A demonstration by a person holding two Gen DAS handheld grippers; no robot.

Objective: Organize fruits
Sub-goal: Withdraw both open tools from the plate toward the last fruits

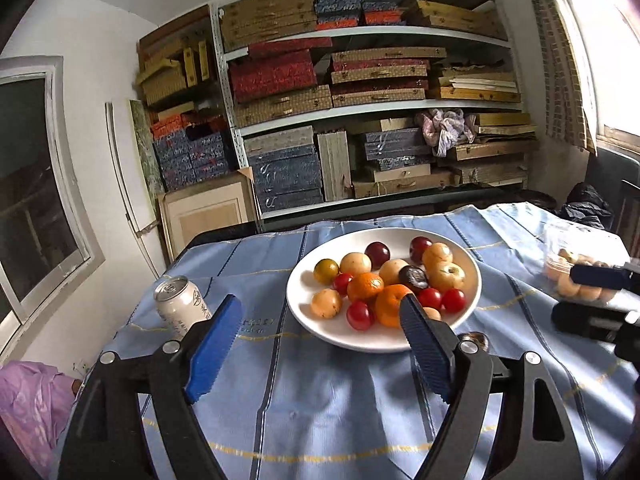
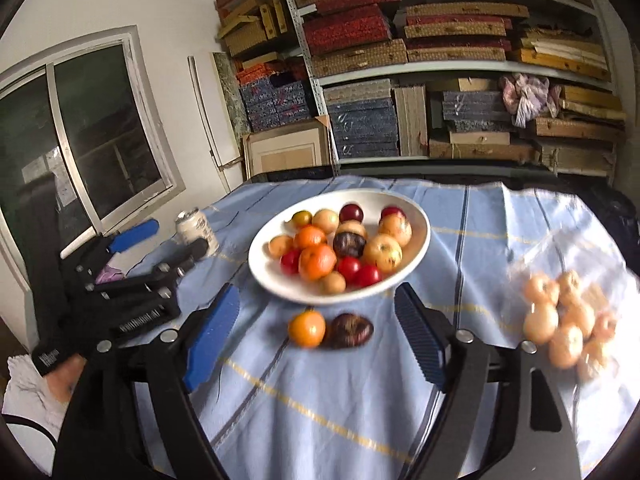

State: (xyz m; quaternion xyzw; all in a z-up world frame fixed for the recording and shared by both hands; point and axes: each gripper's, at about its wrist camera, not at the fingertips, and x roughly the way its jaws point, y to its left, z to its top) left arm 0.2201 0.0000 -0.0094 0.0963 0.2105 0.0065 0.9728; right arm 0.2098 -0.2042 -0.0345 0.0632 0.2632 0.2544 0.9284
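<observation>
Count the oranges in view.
3. Two oranges lie side by side in the plate, one behind the other. The third sits on the cloth before the plate, beside a dark fruit. More may be hidden.

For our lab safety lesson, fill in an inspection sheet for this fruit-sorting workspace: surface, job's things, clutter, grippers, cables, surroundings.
Surface: table under a blue striped cloth, wrinkled.
Job's things: white plate heaped with mixed fruit; a loose orange and a dark fruit on the cloth in front of it; clear bag of pale fruit to the right.
Clutter: drink can left of the plate.
Grippers: left gripper open, empty; right gripper open, empty, facing the loose fruit.
Cables: nothing seen.
Surroundings: shelves of boxes behind; windows on both sides.
</observation>
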